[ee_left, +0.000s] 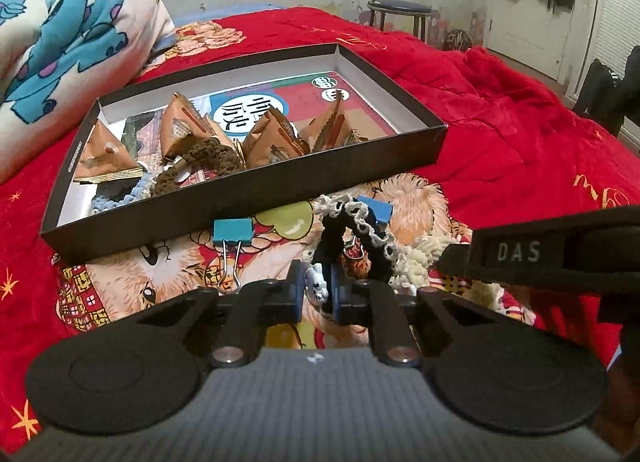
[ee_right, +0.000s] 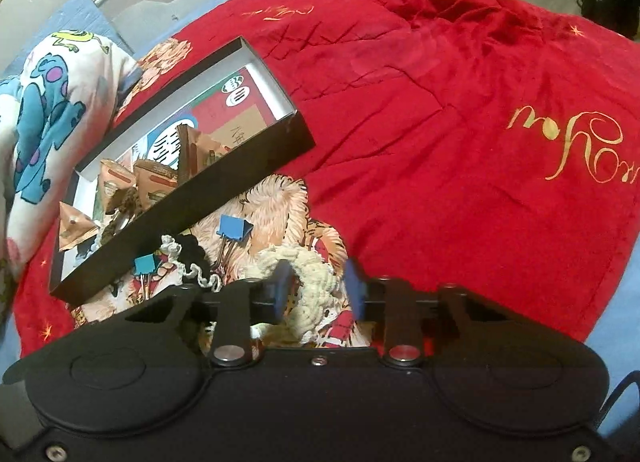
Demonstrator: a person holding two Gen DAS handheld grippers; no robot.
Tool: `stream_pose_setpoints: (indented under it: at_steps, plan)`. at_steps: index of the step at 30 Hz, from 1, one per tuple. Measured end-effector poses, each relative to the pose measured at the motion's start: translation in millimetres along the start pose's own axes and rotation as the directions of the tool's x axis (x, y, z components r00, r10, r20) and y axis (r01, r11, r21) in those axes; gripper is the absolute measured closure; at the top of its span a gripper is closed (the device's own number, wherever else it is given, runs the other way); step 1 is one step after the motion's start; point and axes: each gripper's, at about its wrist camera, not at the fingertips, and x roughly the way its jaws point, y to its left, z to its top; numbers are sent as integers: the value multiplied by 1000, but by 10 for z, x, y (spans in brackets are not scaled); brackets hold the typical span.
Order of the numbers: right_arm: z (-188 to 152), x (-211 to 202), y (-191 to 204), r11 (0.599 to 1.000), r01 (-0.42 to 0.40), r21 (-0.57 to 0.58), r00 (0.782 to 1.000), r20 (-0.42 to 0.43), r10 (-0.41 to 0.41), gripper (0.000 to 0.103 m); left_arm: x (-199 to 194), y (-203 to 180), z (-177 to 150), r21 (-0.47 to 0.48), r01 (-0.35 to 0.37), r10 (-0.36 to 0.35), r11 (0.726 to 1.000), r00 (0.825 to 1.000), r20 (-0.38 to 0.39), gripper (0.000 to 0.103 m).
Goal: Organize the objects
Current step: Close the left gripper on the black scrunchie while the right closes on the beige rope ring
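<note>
In the left wrist view my left gripper [ee_left: 317, 282] is shut on a black scrunchie with white lace trim [ee_left: 360, 222] that lies on the red blanket, just in front of the box. In the right wrist view a cream knitted scrunchie [ee_right: 320, 286] sits between the blue pads of my right gripper [ee_right: 319, 288], which is shut on it. Two blue binder clips [ee_left: 233, 231] [ee_left: 378, 208] lie near the scrunchies. The black shallow box [ee_left: 248, 182] holds several orange triangular packets [ee_left: 182, 130], a brown scrunchie [ee_left: 208, 162] and a blue-edged one [ee_left: 120, 192].
A red blanket [ee_right: 440, 122] with a tiger print covers the bed. A bundled quilt with a blue monster print [ee_left: 72, 42] lies left of the box. A stool [ee_left: 400, 14] stands beyond the bed, and clothes hang by a door at the far right.
</note>
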Motion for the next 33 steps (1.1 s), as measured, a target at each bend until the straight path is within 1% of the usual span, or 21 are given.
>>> stream_pose_setpoints:
  at_steps: [3, 6, 10, 12, 19, 26, 33]
  plan:
    - [-24, 3, -23, 999, -5, 41, 1000, 22, 5, 85, -14, -17, -10, 7, -13, 13, 1000, 1000, 3, 87]
    - [-44, -9, -103, 992, -49, 119, 998, 48, 44, 87, -27, -26, -12, 6, -20, 20, 1000, 1000, 5, 87]
    - [-28, 4, -170, 980, -101, 173, 994, 60, 92, 88, -44, -2, -2, -14, -24, 24, 1000, 1000, 6, 87]
    - [-28, 7, -181, 977, -111, 180, 993, 62, 101, 88, -45, 9, 16, -22, -37, 37, 999, 999, -2, 87]
    - [-24, -28, -163, 969, -160, 188, 986, 85, 146, 88, -75, 86, 52, -60, -42, 43, 997, 999, -1, 87]
    - [-20, -57, -105, 964, -203, 171, 977, 96, 189, 88, -129, 108, 78, -70, -43, 44, 997, 999, 17, 87]
    - [10, -134, -75, 952, -257, 166, 964, 116, 240, 88, -181, 145, 108, -91, -37, 41, 995, 999, 34, 86]
